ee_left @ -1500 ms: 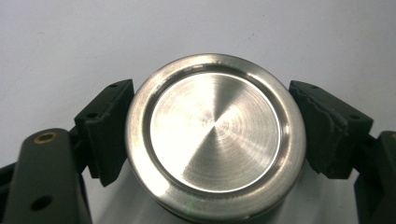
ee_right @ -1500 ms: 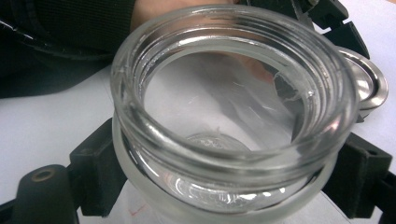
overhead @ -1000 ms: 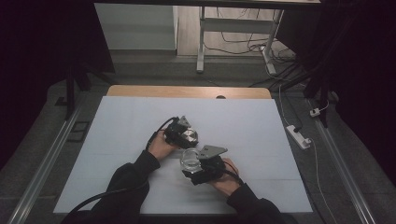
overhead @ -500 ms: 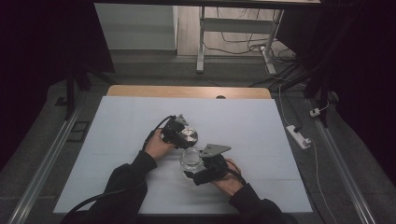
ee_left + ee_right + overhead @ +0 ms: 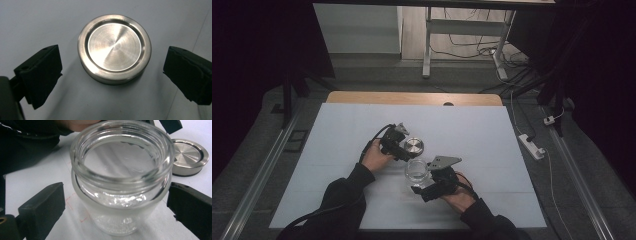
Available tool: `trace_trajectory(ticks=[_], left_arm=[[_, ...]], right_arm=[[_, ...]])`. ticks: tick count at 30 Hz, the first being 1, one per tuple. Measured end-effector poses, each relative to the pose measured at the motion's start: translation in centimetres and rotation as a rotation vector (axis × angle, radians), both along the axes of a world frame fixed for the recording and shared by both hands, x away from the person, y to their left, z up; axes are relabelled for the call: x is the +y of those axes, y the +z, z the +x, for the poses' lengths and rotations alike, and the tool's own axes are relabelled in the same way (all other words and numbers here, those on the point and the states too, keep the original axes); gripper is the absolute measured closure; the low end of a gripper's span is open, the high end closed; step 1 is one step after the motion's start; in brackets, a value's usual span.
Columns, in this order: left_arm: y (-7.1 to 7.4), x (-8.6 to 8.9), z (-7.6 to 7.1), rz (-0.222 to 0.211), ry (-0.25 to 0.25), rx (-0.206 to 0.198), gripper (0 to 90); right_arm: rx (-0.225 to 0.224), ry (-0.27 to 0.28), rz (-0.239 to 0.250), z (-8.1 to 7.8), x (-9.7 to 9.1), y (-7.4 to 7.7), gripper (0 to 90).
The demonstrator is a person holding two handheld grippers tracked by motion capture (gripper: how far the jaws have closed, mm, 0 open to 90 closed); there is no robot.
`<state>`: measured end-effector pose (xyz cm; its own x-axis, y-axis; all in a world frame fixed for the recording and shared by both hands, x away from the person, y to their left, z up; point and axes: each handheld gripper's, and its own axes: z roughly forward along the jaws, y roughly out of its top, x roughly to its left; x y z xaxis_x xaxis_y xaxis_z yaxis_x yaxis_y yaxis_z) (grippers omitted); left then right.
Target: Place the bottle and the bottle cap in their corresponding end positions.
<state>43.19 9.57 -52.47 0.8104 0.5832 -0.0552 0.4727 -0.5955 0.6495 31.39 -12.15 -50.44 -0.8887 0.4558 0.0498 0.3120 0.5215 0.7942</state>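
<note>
One glass jar (image 5: 121, 182) stands upright — mouth up, lid (image 5: 114, 47) flat alongside.

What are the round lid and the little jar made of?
The lid looks like brushed metal, maybe steel: silvery, with fine circular lines and a soft shine. The jar looks like clear glass: you see the white table through it, and its thick rim glints.

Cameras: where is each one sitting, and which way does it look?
High view: above the table, looking forward and down; both forearms, left gripper and right gripper show.
Left gripper view: rides that gripper, looks down on the metal lid; its two open jaws show.
Right gripper view: rides that gripper, faces the open glass jar; its jaws stand off it.
Shared: the lid shows in both gripper views.
</note>
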Motion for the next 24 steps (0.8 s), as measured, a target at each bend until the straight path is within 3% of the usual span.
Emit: trace_trajectory(ticks=[14,24], left_arm=[[-0.2,1.1,-2.5,0.046,0.004,0.025,1.8],[-0.1,2.6,-4.4,0.03,0.019,0.043,1.6]], right_arm=[[0.015,-0.016,-0.002,-0.4,-1.5,0.1,0.0],[0.036,-0.032,-0.025,-0.8,-2.5,-0.2,0.0]])
